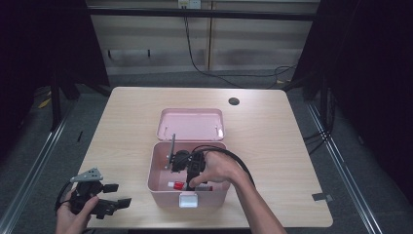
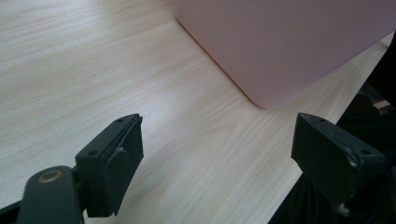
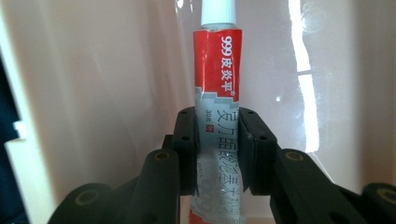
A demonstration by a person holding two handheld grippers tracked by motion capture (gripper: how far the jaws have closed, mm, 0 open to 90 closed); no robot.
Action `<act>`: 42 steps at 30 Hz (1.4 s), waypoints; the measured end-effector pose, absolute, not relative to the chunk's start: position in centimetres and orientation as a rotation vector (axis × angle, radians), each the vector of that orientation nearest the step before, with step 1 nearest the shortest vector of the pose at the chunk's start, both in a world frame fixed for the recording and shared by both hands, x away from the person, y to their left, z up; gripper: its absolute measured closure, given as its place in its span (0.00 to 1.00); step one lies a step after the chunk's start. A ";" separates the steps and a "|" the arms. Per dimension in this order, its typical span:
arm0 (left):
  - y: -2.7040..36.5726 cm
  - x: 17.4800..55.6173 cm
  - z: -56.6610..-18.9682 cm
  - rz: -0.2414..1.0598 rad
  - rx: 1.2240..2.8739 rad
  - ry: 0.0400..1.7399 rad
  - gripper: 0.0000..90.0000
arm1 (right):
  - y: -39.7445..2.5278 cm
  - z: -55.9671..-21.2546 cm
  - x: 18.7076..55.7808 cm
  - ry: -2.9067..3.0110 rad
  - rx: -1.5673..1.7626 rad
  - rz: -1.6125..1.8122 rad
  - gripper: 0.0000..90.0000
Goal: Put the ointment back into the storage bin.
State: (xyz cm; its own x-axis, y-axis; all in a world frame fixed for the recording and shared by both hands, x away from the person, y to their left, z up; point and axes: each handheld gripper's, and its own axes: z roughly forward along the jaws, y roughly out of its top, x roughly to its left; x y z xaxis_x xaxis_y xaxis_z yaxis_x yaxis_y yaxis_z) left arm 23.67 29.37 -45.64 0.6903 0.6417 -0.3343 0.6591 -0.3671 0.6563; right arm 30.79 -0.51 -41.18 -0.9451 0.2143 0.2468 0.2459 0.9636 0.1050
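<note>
Red-and-white ointment tube [image 3: 217,93] was pinched between the right gripper [image 3: 217,154] pads inside the pink box [image 1: 158,165], left gripper [image 2: 217,154] gaping idle, so that soft tube could've slipped.

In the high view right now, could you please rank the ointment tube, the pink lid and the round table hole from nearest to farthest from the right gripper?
1. Ointment tube: clamped in the right gripper, inside the box.
2. Pink lid: flat behind the box.
3. Table hole: far edge, right of the lid.
</note>
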 end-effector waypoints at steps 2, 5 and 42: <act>29.4 23.7 -45.6 -0.026 2.091 0.994 0.19 | -0.5 -41.2 30.8 -2.879 -0.341 -0.195 0.79; 29.4 23.7 -45.6 -0.026 2.091 0.994 0.19 | -0.5 -41.4 30.8 -2.880 -0.323 -0.190 0.79; 29.4 23.7 -45.6 -0.020 2.093 0.996 0.19 | 0.0 -43.5 30.8 -2.821 -0.292 -0.103 0.78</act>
